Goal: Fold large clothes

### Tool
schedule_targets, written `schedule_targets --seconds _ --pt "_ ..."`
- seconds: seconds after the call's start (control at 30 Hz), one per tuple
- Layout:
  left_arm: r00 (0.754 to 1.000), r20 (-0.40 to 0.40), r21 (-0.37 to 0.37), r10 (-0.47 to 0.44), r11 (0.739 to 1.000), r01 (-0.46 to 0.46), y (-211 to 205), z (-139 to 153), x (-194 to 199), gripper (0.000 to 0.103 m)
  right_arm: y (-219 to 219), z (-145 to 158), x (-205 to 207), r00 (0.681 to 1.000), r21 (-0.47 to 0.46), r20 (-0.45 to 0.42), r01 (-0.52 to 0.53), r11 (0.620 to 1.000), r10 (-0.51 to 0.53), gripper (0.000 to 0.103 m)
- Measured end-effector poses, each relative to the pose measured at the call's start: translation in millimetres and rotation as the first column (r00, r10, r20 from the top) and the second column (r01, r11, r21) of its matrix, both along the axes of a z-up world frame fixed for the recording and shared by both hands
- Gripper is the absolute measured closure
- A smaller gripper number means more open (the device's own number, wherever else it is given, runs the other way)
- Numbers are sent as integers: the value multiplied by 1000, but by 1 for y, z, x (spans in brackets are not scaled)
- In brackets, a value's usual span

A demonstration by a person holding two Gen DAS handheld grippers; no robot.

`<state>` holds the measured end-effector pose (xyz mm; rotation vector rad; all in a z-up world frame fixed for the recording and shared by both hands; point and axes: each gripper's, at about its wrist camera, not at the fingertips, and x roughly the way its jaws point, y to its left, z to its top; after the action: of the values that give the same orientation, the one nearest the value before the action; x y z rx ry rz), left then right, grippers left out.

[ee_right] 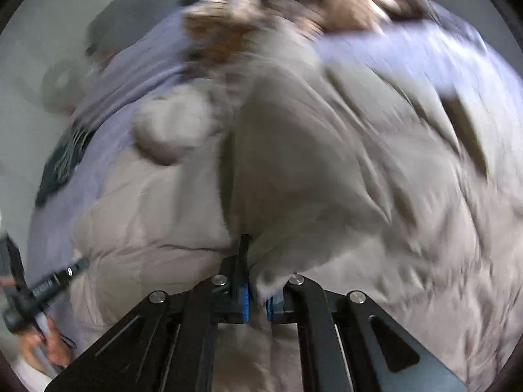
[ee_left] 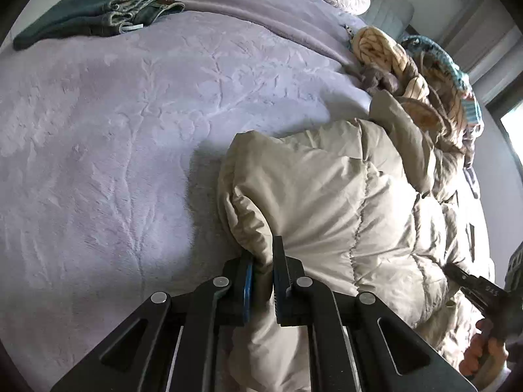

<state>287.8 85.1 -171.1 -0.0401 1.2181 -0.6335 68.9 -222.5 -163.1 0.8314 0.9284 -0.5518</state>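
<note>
Lying bunched on the bed [ee_left: 98, 147], the puffy jacket [ee_left: 327, 189] looks light, soft and slippery, so each hand-held gripper, left [ee_left: 261, 277] and right [ee_right: 256, 290], pinches a thick edge fold.

The left gripper [ee_left: 261, 274] is seen closed, its blue-padded jaws drawn tight with a fold of cloth pinched between them. The right gripper [ee_right: 258, 294] is likewise clamped, a bunch of fabric being held between its pads, though that view is blurred. Each gripper is gripped from behind by a bare hand [ee_left: 483, 352], fingers curled round the handle.
</note>
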Motion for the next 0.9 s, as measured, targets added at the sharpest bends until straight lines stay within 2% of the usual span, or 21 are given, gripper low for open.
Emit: schedule_targets --seconds 0.07,0.1,0.13,0.17,0.2,0.23,0.3,0.37,0.4,0.43,0.47,0.53,0.57,0.63,0.67,0.77,0.83,0.9 --pt "1000 26 28 6 1000 -7 -1 4 -2 91 -15 -5 -21 996 66 25 84 994 -86 78" --pt "999 42 42 8 999 -9 -2 8 -2 91 -20 -4 -30 992 75 31 117 990 -119 75" --pt "999 47 51 8 999 -10 -2 10 -3 83 -24 -2 -36 989 76 32 139 987 -142 72" --pt "998 59 70 15 997 -19 -2 13 -3 72 -30 3 -46 983 62 30 179 982 -181 70" --pt "995 98 120 37 992 -48 1 18 -4 40 -35 9 -52 978 46 29 204 978 -205 70" --pt "989 136 145 54 987 -74 4 23 -5 19 -39 15 -58 974 23 29 225 974 -225 70" --pt "971 226 139 80 984 -114 15 40 -9 19 -37 28 -65 971 -9 59 233 972 -233 70" --pt "967 234 111 101 985 -130 25 51 -7 20 -36 40 -61 978 -25 103 184 983 -181 74" --pt "968 227 76 108 989 -128 27 56 -5 26 -36 43 -54 984 -33 109 144 989 -140 77" --pt "971 216 51 103 992 -117 27 58 -4 44 -35 43 -44 990 -43 105 99 994 -94 79" --pt "978 190 31 84 995 -92 24 58 -2 50 -35 40 -32 994 -45 95 49 998 -44 79" --pt "990 140 21 31 999 -34 9 50 -1 51 -31 29 -13 997 -38 70 -29 999 31 79" --pt "991 135 43 12 999 -18 0 42 -2 51 -31 20 0 997 -32 39 -63 998 64 79" --pt "991 136 129 -16 992 -2 -16 23 -6 51 -26 1 10 994 -31 -74 -88 996 85 80" --pt "991 131 170 -20 985 -2 -21 12 -6 51 -22 -7 7 991 -21 -106 -87 996 84 83" --pt "994 106 167 -5 986 -13 -19 -12 -6 50 -12 -14 -1 989 -26 -116 -93 995 90 86" --pt "995 99 160 3 987 -19 -18 -16 -2 50 -4 -14 -1 985 -60 -123 -133 989 125 86" --pt "994 110 185 -12 983 -8 -24 -15 -1 48 -1 -15 1 982 -79 -116 -158 984 149 86"
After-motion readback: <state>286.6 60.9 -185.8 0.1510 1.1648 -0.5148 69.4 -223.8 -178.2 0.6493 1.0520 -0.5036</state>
